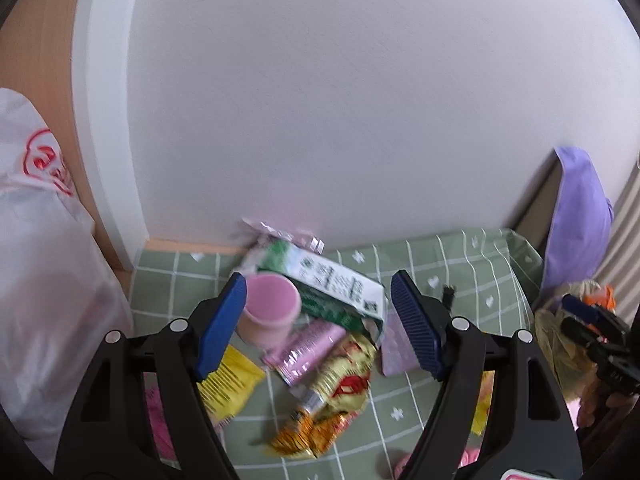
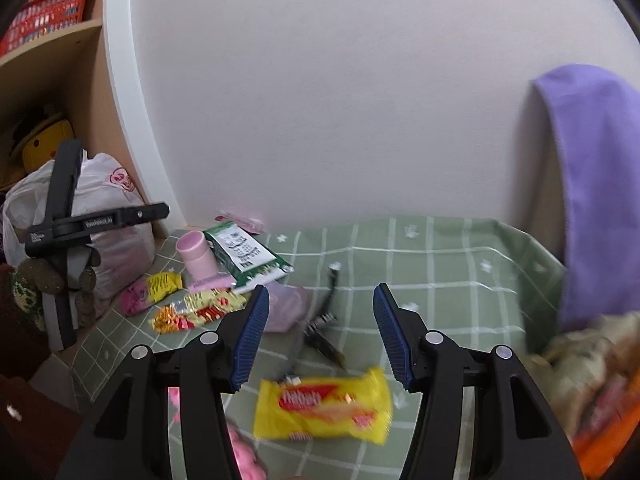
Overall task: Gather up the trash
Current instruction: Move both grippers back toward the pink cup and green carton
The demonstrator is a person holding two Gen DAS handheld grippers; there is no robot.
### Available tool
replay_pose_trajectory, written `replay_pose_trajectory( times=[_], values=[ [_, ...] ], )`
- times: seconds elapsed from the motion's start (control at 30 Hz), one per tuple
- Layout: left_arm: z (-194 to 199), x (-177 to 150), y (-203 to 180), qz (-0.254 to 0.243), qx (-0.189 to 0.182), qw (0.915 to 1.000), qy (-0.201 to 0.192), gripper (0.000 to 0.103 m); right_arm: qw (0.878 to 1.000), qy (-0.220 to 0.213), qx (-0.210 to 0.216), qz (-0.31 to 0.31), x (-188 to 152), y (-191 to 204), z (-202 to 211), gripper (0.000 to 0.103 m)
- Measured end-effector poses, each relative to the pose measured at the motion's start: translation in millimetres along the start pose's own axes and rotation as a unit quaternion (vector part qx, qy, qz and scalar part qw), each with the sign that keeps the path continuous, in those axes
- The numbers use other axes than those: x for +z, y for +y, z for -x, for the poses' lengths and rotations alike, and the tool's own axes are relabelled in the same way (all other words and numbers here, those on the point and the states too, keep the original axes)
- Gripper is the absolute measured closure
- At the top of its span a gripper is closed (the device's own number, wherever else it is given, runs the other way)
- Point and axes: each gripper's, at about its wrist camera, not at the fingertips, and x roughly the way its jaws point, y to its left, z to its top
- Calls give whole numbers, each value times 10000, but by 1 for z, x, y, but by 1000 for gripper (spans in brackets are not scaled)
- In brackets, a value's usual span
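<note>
On a green checked tablecloth [image 2: 460, 280] spread against a white wall [image 1: 340, 100], the trash to be collected is shown scattered in one loose heap. A pink cup [image 1: 268, 312] is seen lying beside a flattened green-and-white carton [image 1: 340, 288], with a pink wrapper [image 1: 308, 346] and a red-and-gold snack wrapper [image 1: 340, 392] just below them. Apart from this heap, a yellow wafer packet [image 2: 324, 410] is seen lying alone near the table's front edge.

The left gripper [image 1: 318, 320] is held wide apart above the heap, angled downward; the cup and carton are framed between its blue pads [image 1: 222, 328], but nothing is touched or clamped. The right gripper [image 2: 320, 332] is likewise spread and empty, and is aimed so that the yellow packet lies just below and between its jaws, presumably as the next piece to be taken.

A white plastic bag [image 2: 108, 216], printed in red, is seen standing beside the table at the left, next to a wooden shelf [image 2: 52, 40]; it is judged to be the likely receptacle. A purple cloth [image 2: 592, 184] is draped at the right.
</note>
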Motion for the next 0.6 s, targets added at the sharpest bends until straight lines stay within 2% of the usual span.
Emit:
replay_pose_trajectory(
  times=[0.13, 0.3, 0.43, 0.53, 0.6],
  values=[
    [-4, 1, 11, 43, 143, 9999, -22, 32, 9987, 134, 288, 399, 21, 20, -45, 52],
    [-6, -6, 29, 282, 229, 9993, 67, 32, 9909, 260, 766, 1073, 46, 54, -113, 54],
    [-2, -16, 40, 533, 175, 9982, 188, 32, 9791, 386, 1048, 1698, 59, 79, -172, 60],
    [-1, -26, 45, 607, 398, 9970, 278, 32, 9679, 473, 1085, 2215, 63, 96, -210, 61],
    [0, -34, 53, 837, 514, 9946, 344, 32, 9623, 531, 1122, 2422, 65, 103, -230, 62]
  ],
)
